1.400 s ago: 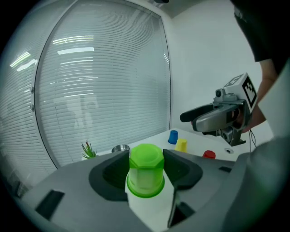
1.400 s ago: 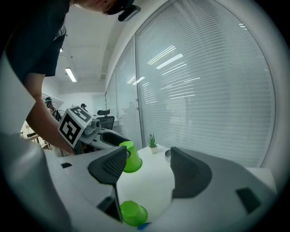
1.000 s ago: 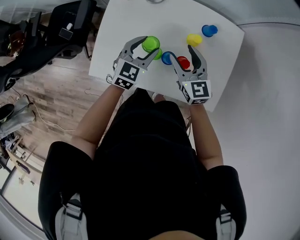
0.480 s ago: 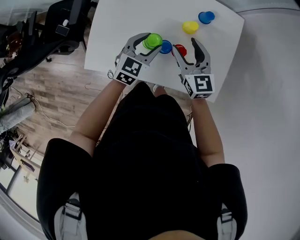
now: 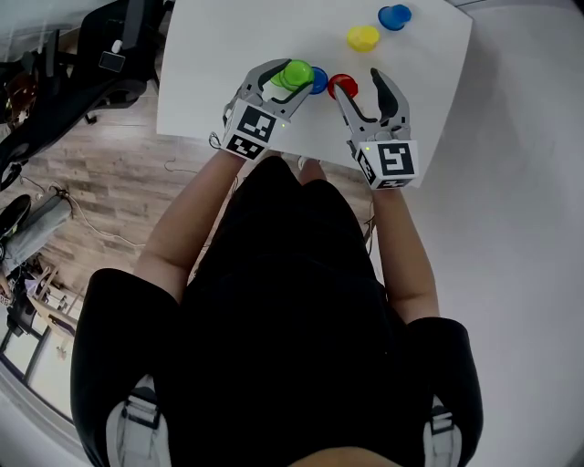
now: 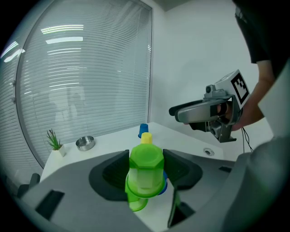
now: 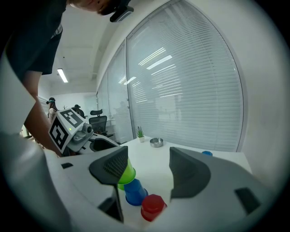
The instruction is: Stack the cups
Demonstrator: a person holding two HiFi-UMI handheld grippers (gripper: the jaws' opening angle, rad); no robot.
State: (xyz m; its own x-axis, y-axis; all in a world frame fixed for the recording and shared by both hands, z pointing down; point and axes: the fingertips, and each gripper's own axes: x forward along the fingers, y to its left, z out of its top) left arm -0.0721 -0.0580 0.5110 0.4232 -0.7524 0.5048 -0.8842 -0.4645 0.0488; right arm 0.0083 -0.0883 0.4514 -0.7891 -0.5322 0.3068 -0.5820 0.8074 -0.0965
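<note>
At a white table [image 5: 228,46], the left gripper [image 5: 287,82] is clamped on an inverted green cup [image 5: 297,69], held just beside a blue cup [image 5: 318,80]. A red cup [image 5: 343,85] stands at the tips of the right gripper [image 5: 358,87], whose jaws are spread and grip nothing. A yellow cup [image 5: 362,37] and a second blue cup [image 5: 394,16] sit farther back.

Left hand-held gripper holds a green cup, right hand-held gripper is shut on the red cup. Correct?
No. The right hand-held gripper is open, the red cup standing ungripped on the table, as the right gripper view shows. The left hand-held gripper does hold a green cup.
</note>
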